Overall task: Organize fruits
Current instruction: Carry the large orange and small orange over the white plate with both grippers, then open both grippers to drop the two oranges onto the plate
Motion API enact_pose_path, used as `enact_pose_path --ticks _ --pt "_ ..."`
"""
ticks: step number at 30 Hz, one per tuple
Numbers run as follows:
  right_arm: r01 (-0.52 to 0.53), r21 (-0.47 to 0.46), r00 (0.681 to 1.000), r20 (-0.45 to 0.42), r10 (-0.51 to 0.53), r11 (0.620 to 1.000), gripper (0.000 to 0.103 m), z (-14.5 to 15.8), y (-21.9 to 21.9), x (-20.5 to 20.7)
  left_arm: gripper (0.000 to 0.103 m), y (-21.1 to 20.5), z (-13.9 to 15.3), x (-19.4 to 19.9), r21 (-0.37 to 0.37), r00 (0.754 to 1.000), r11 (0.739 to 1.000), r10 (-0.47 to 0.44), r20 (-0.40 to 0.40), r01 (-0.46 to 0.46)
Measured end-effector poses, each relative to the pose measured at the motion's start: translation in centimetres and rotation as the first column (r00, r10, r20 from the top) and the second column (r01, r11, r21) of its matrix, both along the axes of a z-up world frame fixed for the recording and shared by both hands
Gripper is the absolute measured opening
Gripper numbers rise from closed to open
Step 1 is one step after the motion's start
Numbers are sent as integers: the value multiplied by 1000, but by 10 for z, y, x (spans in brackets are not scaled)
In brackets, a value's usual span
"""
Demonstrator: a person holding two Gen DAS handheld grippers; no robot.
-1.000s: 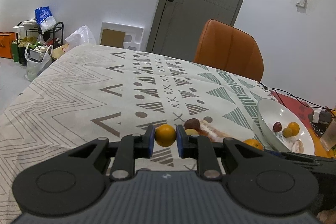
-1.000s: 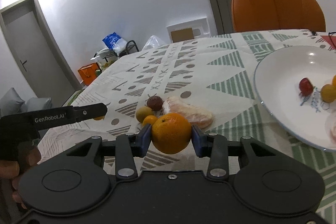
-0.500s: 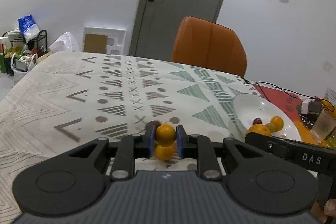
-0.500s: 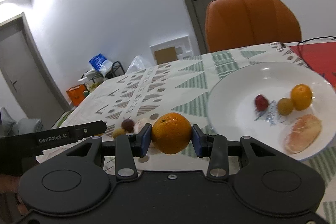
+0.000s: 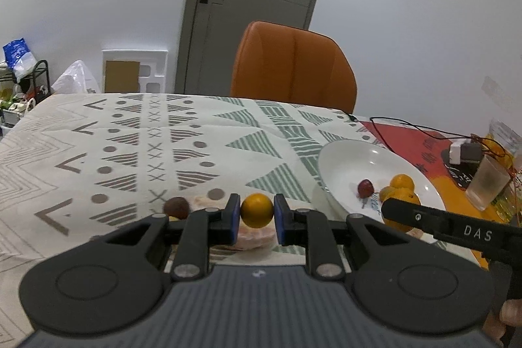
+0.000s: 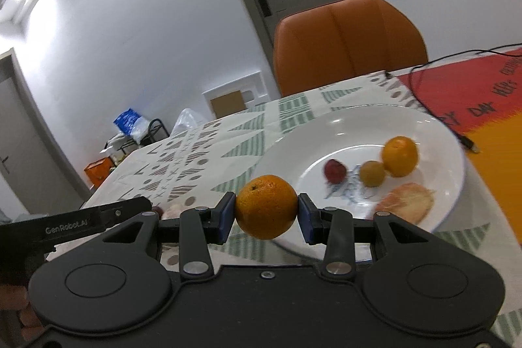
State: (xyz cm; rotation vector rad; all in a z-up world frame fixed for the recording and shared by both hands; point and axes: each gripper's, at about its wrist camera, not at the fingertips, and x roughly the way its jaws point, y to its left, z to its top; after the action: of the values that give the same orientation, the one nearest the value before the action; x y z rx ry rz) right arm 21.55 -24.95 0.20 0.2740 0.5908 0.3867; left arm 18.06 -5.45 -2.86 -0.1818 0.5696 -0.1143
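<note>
My left gripper (image 5: 257, 214) is shut on a small yellow-orange fruit (image 5: 257, 210), held above the patterned tablecloth. Below it lie a peeled pink segment (image 5: 254, 238) and a dark brown fruit (image 5: 176, 207). My right gripper (image 6: 266, 211) is shut on an orange (image 6: 266, 206) just over the near rim of the white plate (image 6: 434, 132). On the plate sit a red fruit (image 6: 334, 170), a small yellow fruit (image 6: 372, 173), a mandarin (image 6: 399, 156) and a peeled segment (image 6: 406, 203). The right gripper's arm (image 5: 456, 229) crosses the plate (image 5: 345, 158) in the left wrist view.
An orange chair (image 5: 293, 64) stands at the table's far side. A black cable (image 5: 404, 126) runs over the red-orange mat (image 6: 483, 106). A glass (image 5: 486, 185) and a small charger (image 5: 463, 152) stand at the right. The left gripper's arm (image 6: 71, 222) lies to the left.
Both grippers have swung to the right toward the plate, each keeping its fruit. The orange now hangs over the plate's near rim, and the loose fruits have slid left in both views.
</note>
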Motion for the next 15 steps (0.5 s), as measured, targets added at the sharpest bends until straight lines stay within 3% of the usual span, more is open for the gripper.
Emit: enact_pose_path --ticks 15 --pt "108 35 994 -20 -108 993 44 -11 -47 -4 20 -42 -4 16 25 997 997 -74 -18 74"
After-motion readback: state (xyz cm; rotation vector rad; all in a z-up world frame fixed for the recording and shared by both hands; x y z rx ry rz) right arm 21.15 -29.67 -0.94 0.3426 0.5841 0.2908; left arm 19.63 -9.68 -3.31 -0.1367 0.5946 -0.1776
